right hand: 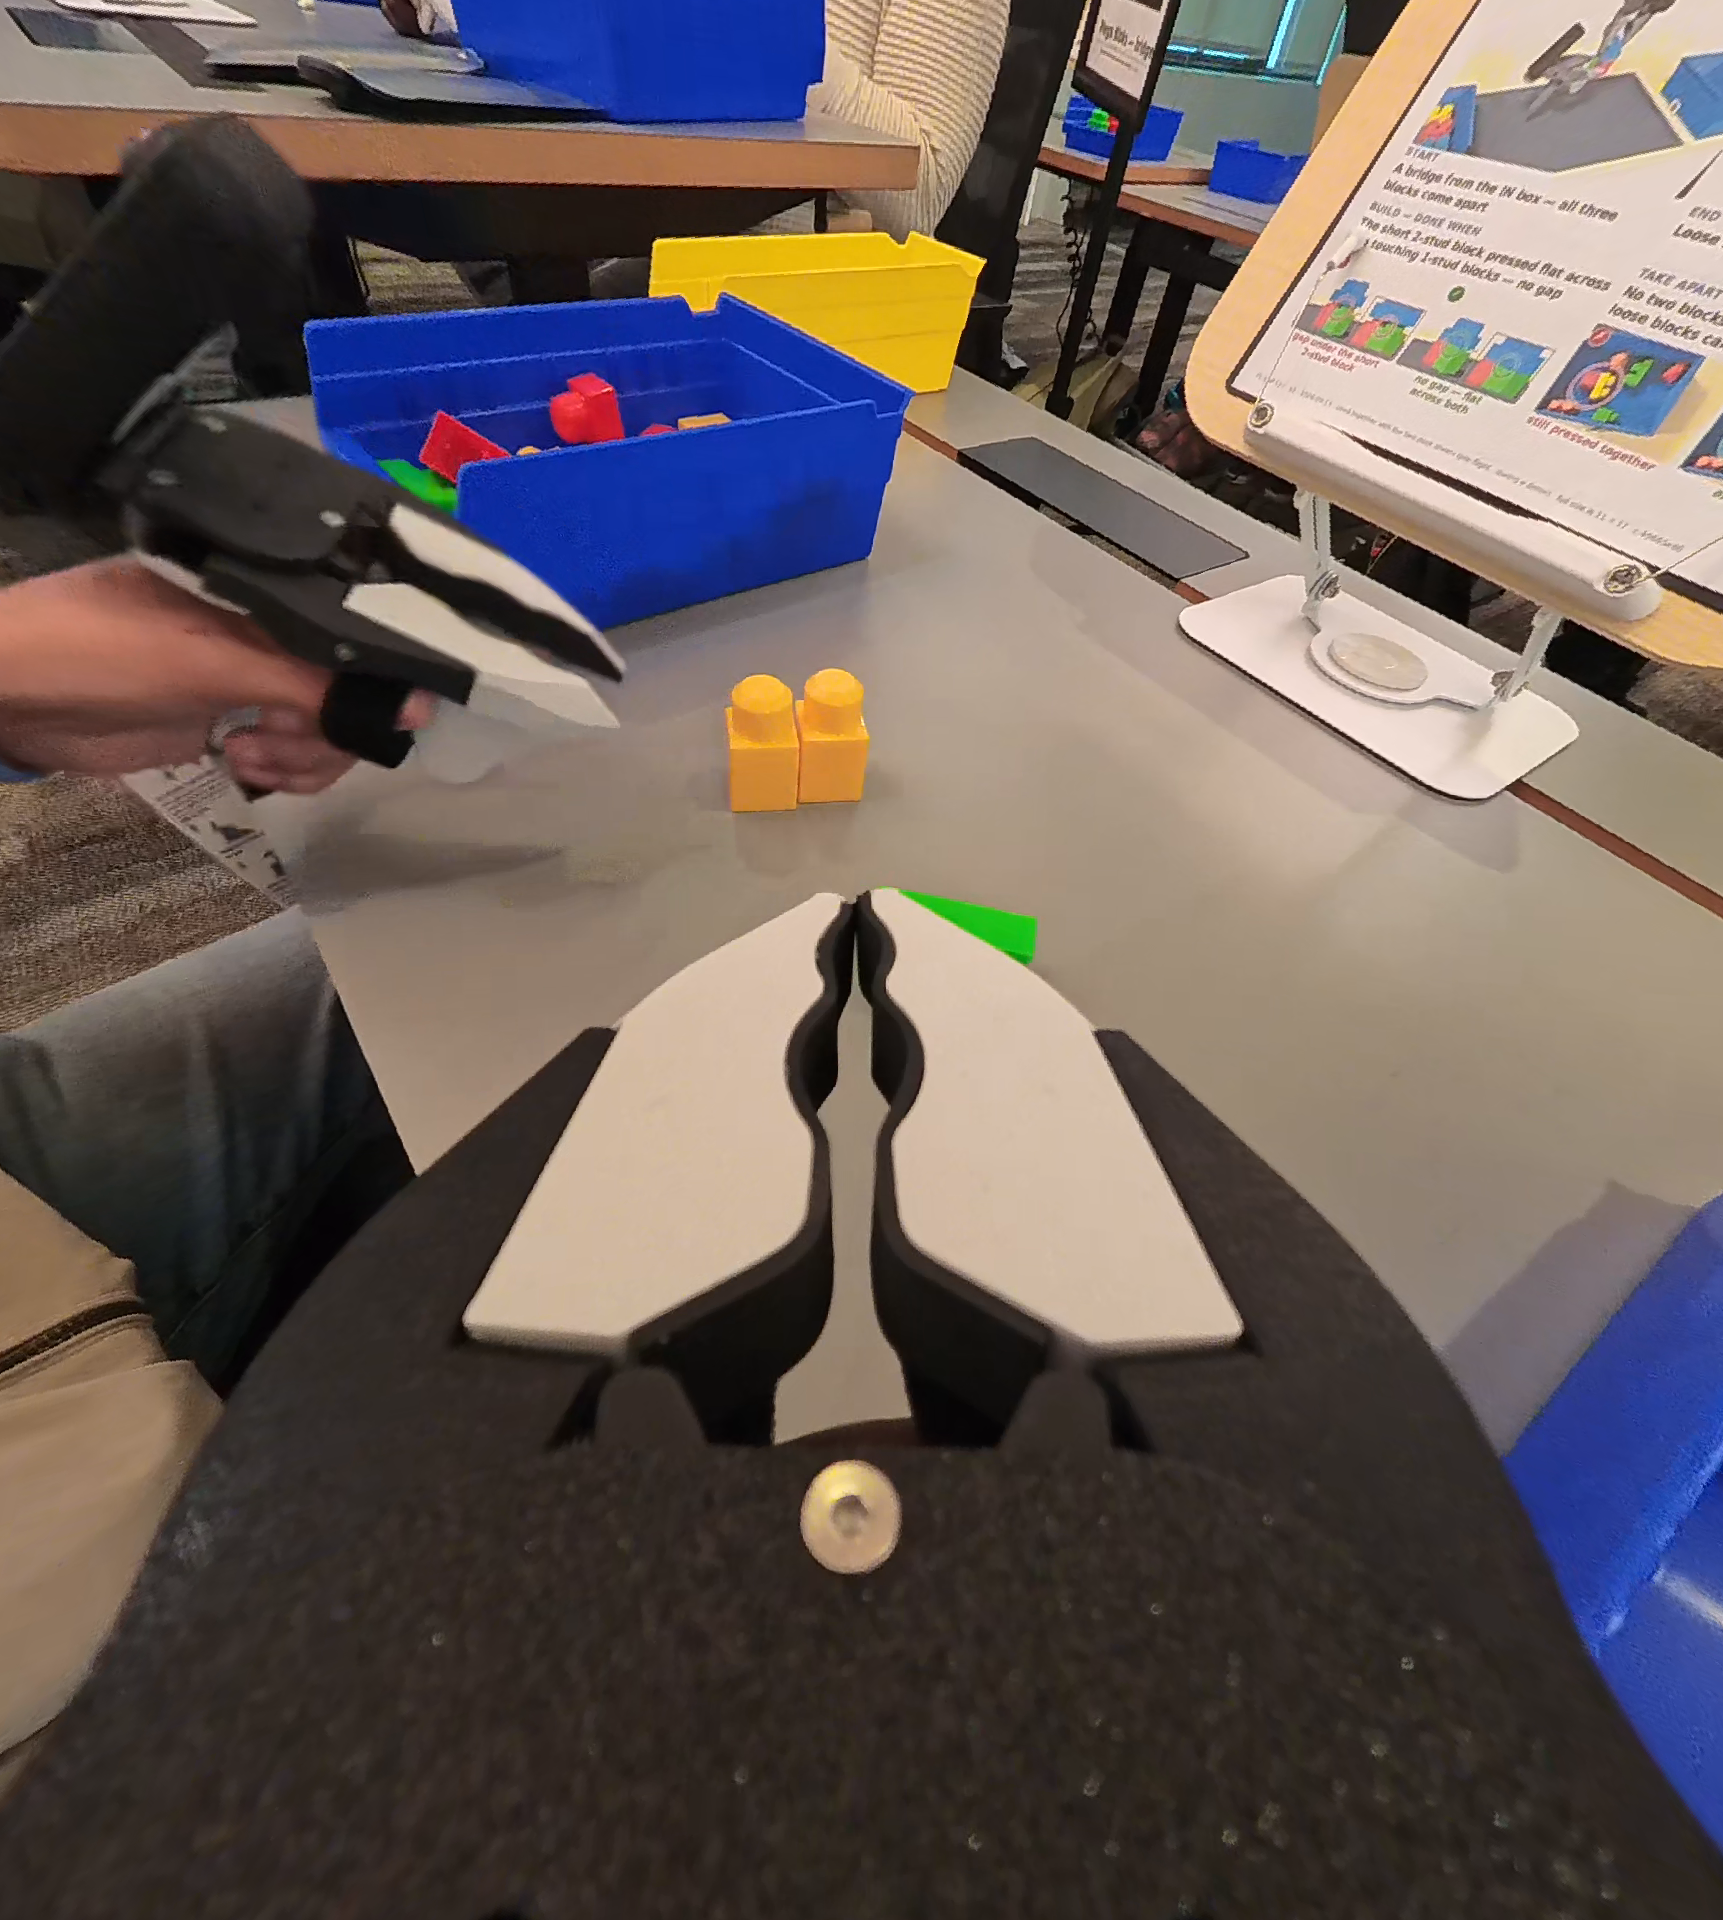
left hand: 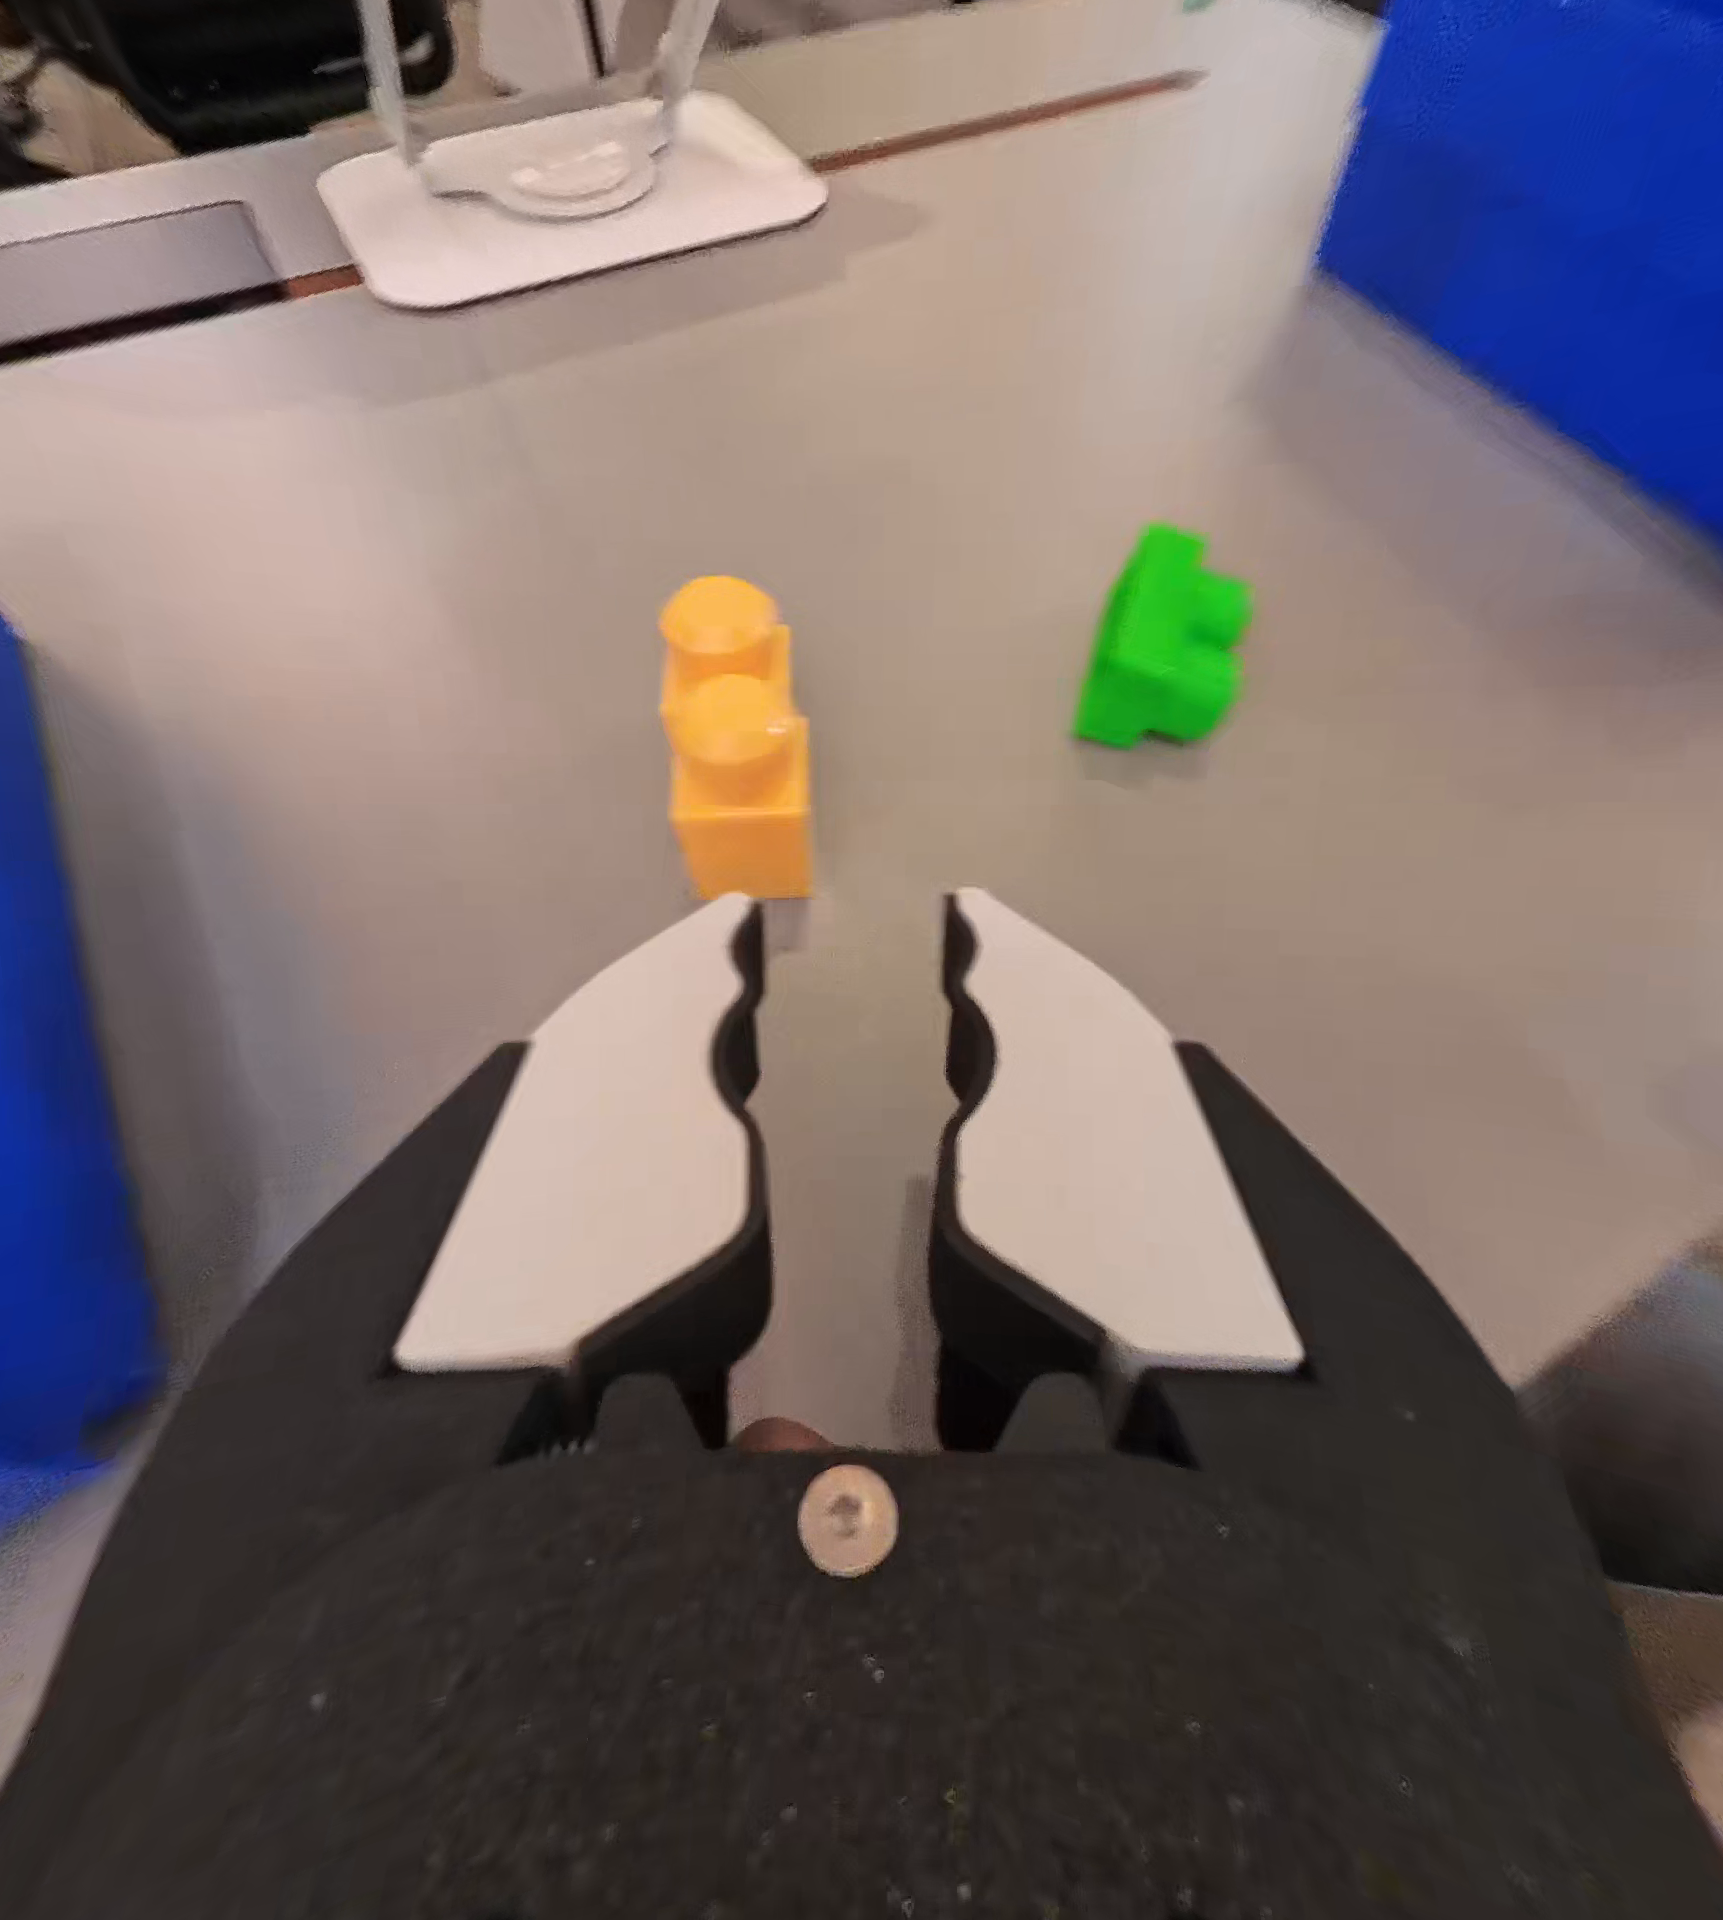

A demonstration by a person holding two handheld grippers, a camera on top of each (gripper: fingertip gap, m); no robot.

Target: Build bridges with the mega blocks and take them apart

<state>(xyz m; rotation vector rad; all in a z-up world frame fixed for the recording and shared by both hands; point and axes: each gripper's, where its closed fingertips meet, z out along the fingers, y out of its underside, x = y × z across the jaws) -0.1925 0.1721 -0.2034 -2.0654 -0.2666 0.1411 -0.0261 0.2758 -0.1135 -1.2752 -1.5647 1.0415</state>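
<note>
Two orange one-stud blocks [left hand: 737, 748] stand side by side, touching, on the grey table [left hand: 421, 623]; they also show in the right wrist view [right hand: 797, 740]. A green two-stud block [left hand: 1163, 639] lies on its side to their right. My left gripper [left hand: 852, 914] is open and empty, just short of the orange blocks; it also shows in the right wrist view [right hand: 597, 686], left of the blocks. My right gripper [right hand: 857, 902] is shut and empty, with the green block [right hand: 982, 923] partly hidden behind its tips.
A blue bin [right hand: 628, 488] holding several red, green and orange blocks stands behind the orange pair, a yellow bin [right hand: 815, 301] farther back. Another blue bin [right hand: 1688, 1455] is at the near right. An instruction board on a white stand [right hand: 1397, 686] is at the right.
</note>
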